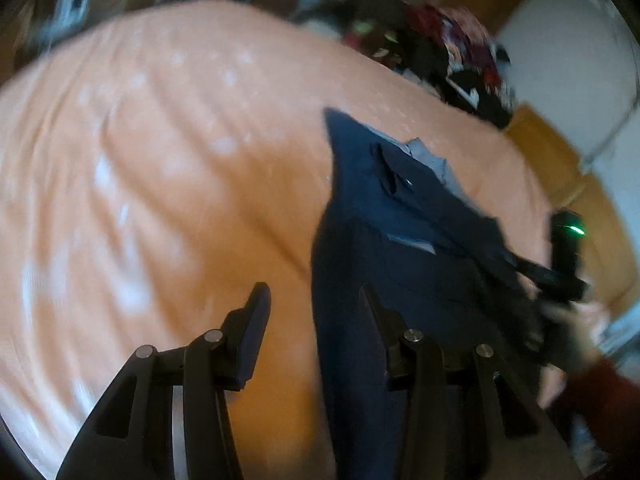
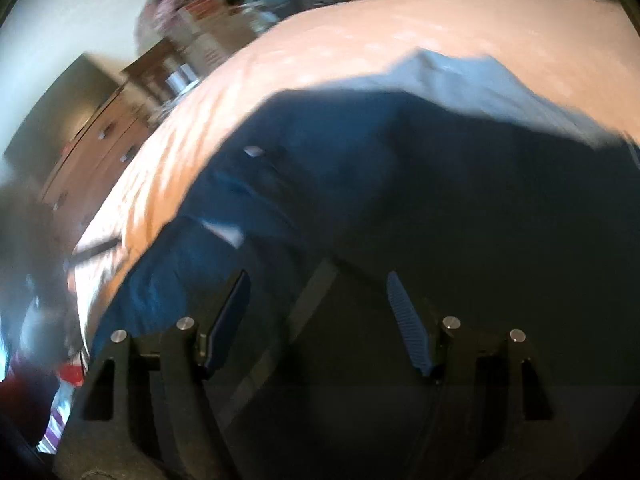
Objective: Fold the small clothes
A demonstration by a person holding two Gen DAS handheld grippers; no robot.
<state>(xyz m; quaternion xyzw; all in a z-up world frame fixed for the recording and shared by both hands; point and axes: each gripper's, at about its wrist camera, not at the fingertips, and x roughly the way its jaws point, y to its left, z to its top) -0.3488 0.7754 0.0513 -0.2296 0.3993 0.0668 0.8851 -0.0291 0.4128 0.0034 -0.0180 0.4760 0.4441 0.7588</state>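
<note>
A dark navy garment [image 1: 400,240] with a pale blue lining lies on the orange bed sheet [image 1: 160,160], right of centre in the left wrist view. My left gripper [image 1: 316,300] is open just above the garment's left edge; nothing is between its fingers. In the right wrist view the same navy garment [image 2: 400,184] fills the middle, its pale blue part [image 2: 472,80] at the far side. My right gripper [image 2: 320,284] is open low over the dark cloth. The right gripper's body [image 1: 564,256] shows at the right in the left wrist view, at the garment's right edge. Both views are motion-blurred.
A heap of dark and red clothes [image 1: 440,52] lies at the far right corner of the bed. Wooden furniture [image 1: 592,216] stands past the bed's right edge. A wooden dresser [image 2: 100,152] and cluttered shelves [image 2: 192,20] stand beyond the bed. A person's dark red sleeve [image 1: 600,400] is at lower right.
</note>
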